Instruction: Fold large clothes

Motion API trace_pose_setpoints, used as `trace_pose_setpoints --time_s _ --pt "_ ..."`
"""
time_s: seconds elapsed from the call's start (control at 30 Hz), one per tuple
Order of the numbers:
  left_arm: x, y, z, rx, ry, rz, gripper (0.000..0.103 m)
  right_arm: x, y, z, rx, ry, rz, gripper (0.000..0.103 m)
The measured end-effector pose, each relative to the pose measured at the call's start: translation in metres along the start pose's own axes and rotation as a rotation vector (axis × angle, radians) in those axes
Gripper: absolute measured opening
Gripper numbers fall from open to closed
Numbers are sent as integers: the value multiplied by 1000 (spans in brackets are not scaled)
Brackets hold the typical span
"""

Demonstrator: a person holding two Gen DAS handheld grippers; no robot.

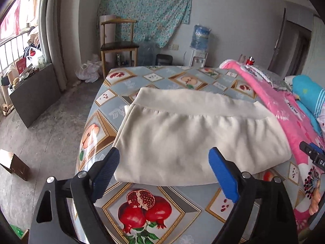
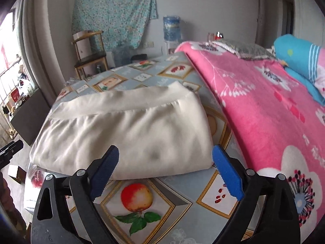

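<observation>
A cream garment (image 1: 189,136) lies folded in a flat rectangle on the fruit-print tablecloth (image 1: 150,209), its ribbed band along the far side. It also shows in the right wrist view (image 2: 126,132). My left gripper (image 1: 164,158) is open and empty, its blue fingers just above the garment's near edge. My right gripper (image 2: 165,156) is open and empty, over the garment's near right corner. The right gripper's body shows at the right edge of the left wrist view (image 1: 312,154).
A pink floral blanket (image 2: 264,109) and a blue pillow (image 2: 296,57) lie to the right of the garment. A wooden chair (image 1: 117,44) and a water dispenser (image 1: 200,46) stand beyond the bed. A cardboard box (image 1: 14,164) sits on the floor at left.
</observation>
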State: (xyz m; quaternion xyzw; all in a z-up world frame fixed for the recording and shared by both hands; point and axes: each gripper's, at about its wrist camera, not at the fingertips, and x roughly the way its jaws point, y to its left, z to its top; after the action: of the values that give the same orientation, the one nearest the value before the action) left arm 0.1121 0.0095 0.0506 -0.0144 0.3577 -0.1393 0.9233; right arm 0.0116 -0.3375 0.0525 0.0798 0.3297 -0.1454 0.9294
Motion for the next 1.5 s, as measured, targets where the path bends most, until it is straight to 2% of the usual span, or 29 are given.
trace_pose_setpoints --time_s 0.1,0.2,0.33,0.43,0.5,0.63,0.73,0.83,0.9,1.0,1.13,1.23,1.5 --pt "-25 -1 -3 -65 -29 -18 97 -21 15 -7 -43 -48 1 95" --pt "-43 -4 -4 -86 -46 -6 98 -35 27 -9 -57 -84 -8 96" --pt "-58 -7 -4 -87 -47 -3 98 -64 47 -9 -88 -170 -79 96" --pt "-69 -10 -4 -84 -64 -3 98 -80 53 -7 -70 -204 -75 96" --pt "-70 -15 -5 -54 -53 37 98 -87 53 -11 -32 -221 -70 96" --pt "-65 -27 -15 22 -59 199 98 -93 61 -25 -36 -267 -67 96" --pt "-65 -35 -20 32 -78 222 98 -85 66 -26 -55 -209 -83 96" --pt "-65 -43 -22 24 -77 243 98 -80 61 -27 -24 -168 -61 96" --pt "-60 -50 -22 33 -46 226 98 -76 59 -28 -11 -146 -68 96" --pt "-45 -58 -23 24 47 199 98 -64 58 -27 -15 -94 -88 96" --pt "-28 -67 -29 41 123 240 98 -42 54 -26 -10 12 -82 96" --pt "-16 -74 -32 72 187 237 98 -32 53 -26 8 63 -65 96" --pt "-6 -75 -33 64 240 222 98 -18 59 -27 -5 126 -44 96"
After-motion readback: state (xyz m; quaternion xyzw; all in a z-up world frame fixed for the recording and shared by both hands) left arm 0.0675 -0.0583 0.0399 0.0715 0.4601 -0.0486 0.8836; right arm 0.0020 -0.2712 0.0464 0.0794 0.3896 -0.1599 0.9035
